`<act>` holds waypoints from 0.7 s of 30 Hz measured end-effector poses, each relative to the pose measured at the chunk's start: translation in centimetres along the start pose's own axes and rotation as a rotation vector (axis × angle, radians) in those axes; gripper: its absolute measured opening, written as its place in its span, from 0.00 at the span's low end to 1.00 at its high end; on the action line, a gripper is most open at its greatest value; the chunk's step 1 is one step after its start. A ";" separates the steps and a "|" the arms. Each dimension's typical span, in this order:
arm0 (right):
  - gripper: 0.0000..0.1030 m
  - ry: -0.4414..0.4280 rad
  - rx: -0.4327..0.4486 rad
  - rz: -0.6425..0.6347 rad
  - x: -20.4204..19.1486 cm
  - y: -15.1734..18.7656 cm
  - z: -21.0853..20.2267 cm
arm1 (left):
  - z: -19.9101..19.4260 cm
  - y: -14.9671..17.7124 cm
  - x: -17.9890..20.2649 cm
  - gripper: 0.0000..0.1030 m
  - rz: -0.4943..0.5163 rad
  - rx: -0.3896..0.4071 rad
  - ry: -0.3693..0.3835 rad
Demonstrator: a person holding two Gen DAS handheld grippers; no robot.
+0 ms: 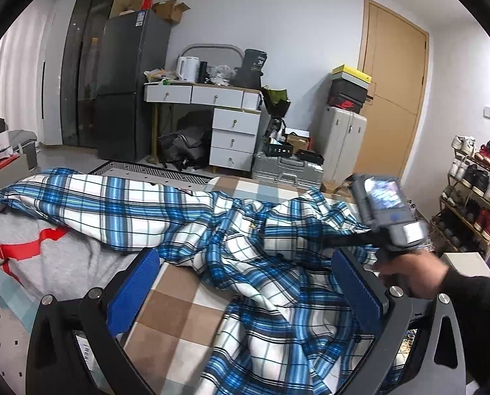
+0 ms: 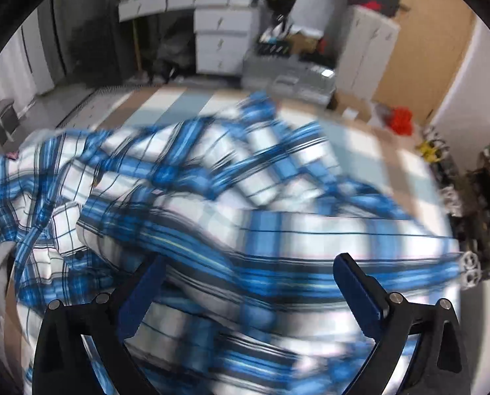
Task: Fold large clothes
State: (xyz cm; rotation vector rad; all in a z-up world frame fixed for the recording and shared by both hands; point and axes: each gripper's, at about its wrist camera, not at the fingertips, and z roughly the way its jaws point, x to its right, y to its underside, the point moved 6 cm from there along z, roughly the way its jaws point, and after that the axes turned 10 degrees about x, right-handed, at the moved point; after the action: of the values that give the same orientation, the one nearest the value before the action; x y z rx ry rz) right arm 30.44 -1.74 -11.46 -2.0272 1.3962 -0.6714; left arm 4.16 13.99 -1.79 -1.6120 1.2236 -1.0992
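Note:
A blue and white plaid shirt [image 1: 245,240] lies crumpled across the checked bed cover [image 1: 179,316]. My left gripper [image 1: 245,263] is open just above the shirt's near folds, nothing between its blue pads. The right gripper's body, held in a hand [image 1: 409,273], shows at the right, its fingers reaching to the shirt's middle; its tips are hard to make out there. In the right wrist view the shirt [image 2: 245,217] is blurred and fills the frame. My right gripper [image 2: 248,270] is open over it, with no cloth between the pads.
A grey garment with red tape [image 1: 44,250] lies on the bed at the left. Beyond the bed stand a dark fridge [image 1: 126,89], a white drawer desk [image 1: 218,112], silver suitcases [image 1: 314,151] and a shoe rack [image 1: 472,191].

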 end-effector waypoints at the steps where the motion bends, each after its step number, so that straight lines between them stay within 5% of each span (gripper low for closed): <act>1: 0.99 0.020 -0.036 -0.012 -0.5 0.5 1.2 | 0.0 0.0 -0.3 0.99 -0.007 -0.001 -0.005; 4: 0.99 0.041 -0.144 -0.021 -0.7 2.5 3.8 | 0.3 -0.1 -1.0 0.99 -0.029 -0.006 -0.010; 7: 0.99 -0.037 -0.103 0.062 0.5 2.5 2.4 | 0.6 -0.2 -1.5 0.99 -0.038 -0.014 -0.018; 13: 1.00 -0.239 0.151 0.297 3.9 2.8 -7.7 | 1.1 0.3 -1.5 0.99 -0.044 -0.031 -0.017; 17: 1.00 -0.216 0.319 0.394 5.8 6.3 -15.8 | 1.6 1.0 -0.8 0.99 -0.044 -0.068 -0.001; 21: 1.00 -0.242 0.400 0.406 6.4 9.3 -19.0 | 1.7 2.0 0.1 0.99 -0.022 -0.099 0.017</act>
State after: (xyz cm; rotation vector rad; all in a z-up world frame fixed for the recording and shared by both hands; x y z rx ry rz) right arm 13.41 -13.84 -4.11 -1.4081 1.3472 -0.4620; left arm 5.29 13.67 -4.12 -1.6966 1.2922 -1.0830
